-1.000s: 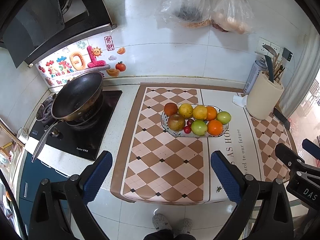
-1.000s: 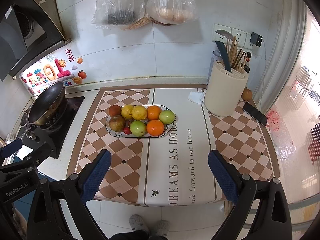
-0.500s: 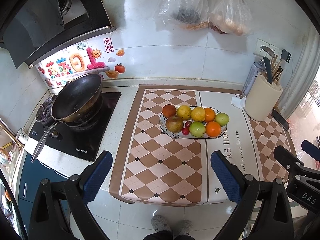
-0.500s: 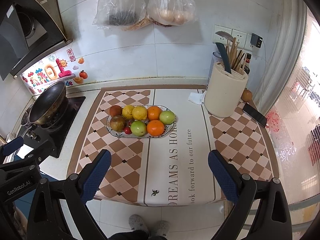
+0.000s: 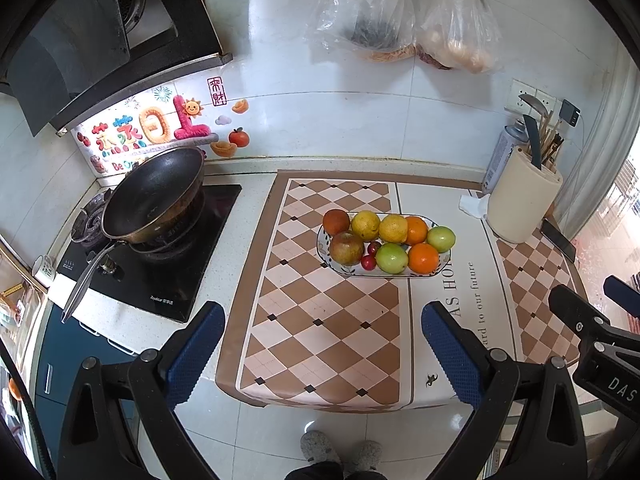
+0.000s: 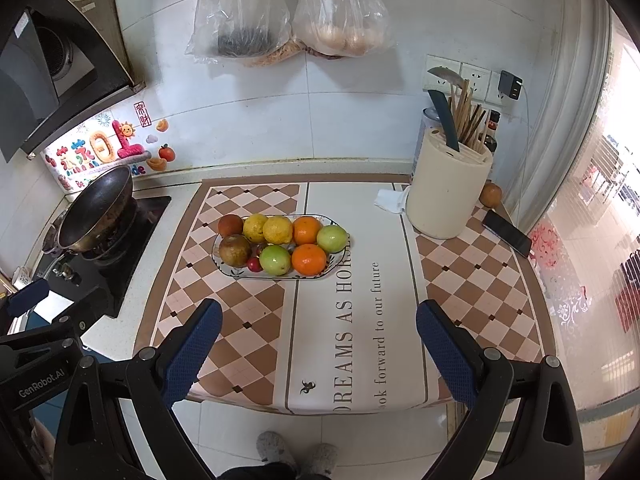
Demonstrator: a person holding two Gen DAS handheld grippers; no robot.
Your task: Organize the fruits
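A brown-and-cream checked mat (image 6: 244, 312) is covering the counter. Orange, yellow, green and reddish-brown fruits (image 6: 280, 246) are filling a white plate (image 6: 338, 258) showing what may be a dark leafy pattern. Blue pads (image 5: 196, 354) are lining the black fingers.

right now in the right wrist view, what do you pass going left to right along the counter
wok → fruit plate → white cloth → cream utensil holder → lone brown fruit → black phone
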